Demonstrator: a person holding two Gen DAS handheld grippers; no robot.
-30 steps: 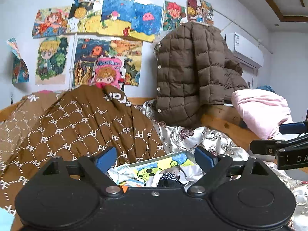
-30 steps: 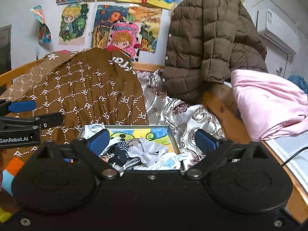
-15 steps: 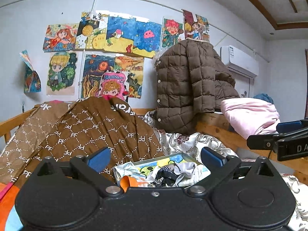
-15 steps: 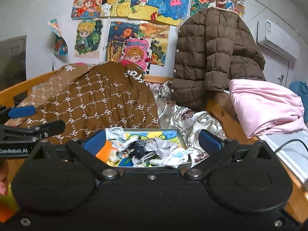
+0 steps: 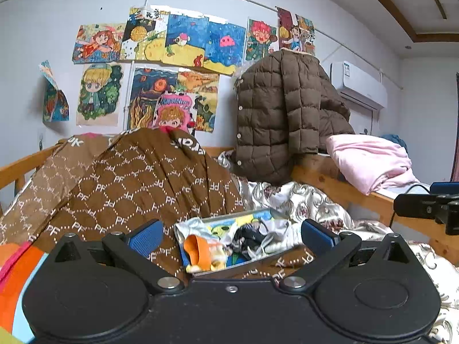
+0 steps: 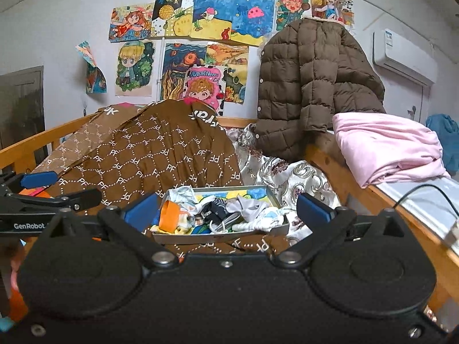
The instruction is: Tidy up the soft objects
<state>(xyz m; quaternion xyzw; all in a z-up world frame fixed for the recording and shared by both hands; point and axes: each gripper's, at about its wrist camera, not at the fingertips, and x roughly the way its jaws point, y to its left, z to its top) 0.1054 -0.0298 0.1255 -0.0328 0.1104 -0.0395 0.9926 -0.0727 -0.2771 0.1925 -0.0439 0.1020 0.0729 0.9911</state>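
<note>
Far left on the bed, a brown blanket [image 6: 160, 154] printed with "PF" letters lies heaped against the wooden bed rail [image 6: 31, 146], and the left gripper [image 5: 232, 236] hangs over its near edge, jaws spread wide and released, nothing between the blue pads [image 5: 145, 236]. Straight ahead sits the shallow grey tray [image 6: 218, 233], resting on the blanket's front fold, and here are the soft objects: an orange piece [image 6: 169, 215] at the tray's left end, a dark striped sock [image 6: 218, 205] in the middle, pale grey and white cloths [image 6: 252, 209] piled to the right, one spilling over the tray's rim. The right gripper [image 6: 226, 210] frames that tray, jaws also fully apart, gripping nothing. Behind the tray, a silvery floral bedspread [image 6: 289, 175] shows. Moving right, a brown quilted jacket [image 6: 309, 86] hangs over the bed end, and beside it a folded pink blanket [image 6: 387, 146] rests on the wooden frame. Colourful drawings [image 6: 218, 14] cover the wall above.
</note>
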